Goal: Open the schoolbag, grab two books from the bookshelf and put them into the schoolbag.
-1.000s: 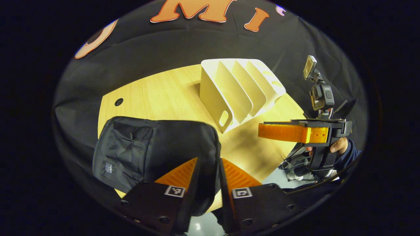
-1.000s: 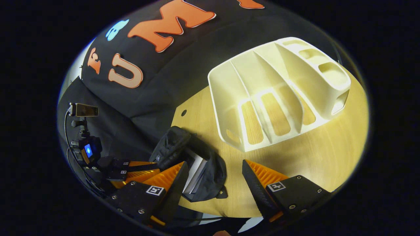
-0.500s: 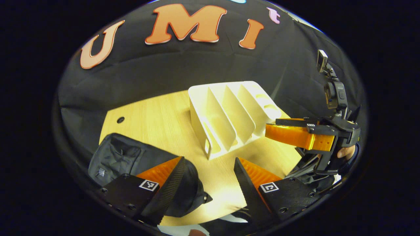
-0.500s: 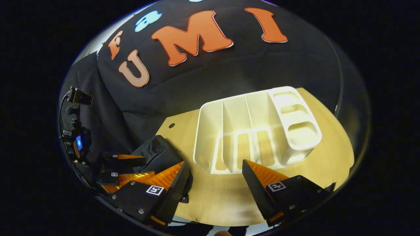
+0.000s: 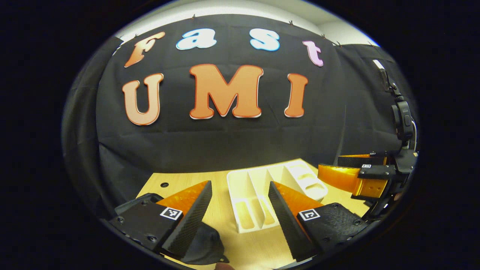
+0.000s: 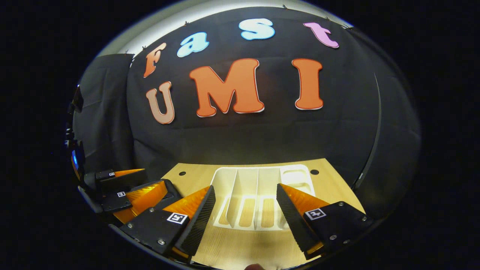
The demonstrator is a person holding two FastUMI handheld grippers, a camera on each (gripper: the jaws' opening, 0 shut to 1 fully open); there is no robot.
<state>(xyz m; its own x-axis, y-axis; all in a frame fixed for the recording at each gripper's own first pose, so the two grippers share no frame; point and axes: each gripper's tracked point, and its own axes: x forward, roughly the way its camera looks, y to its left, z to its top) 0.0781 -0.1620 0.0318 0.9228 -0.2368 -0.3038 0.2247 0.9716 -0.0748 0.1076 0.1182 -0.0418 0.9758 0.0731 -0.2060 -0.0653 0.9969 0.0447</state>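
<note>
Both grippers raised, facing the booth wall. Left gripper (image 5: 240,195) fingers spread apart, nothing between them; right gripper (image 6: 245,200) likewise spread and empty. Wooden table (image 6: 240,247) bare in front of the white bookshelf (image 6: 258,195), which sits mid-table, slots without books, near the far edge. Schoolbag (image 5: 204,245), black, lies at the table's near left edge under the left gripper's left finger, apart from the shelf
</note>
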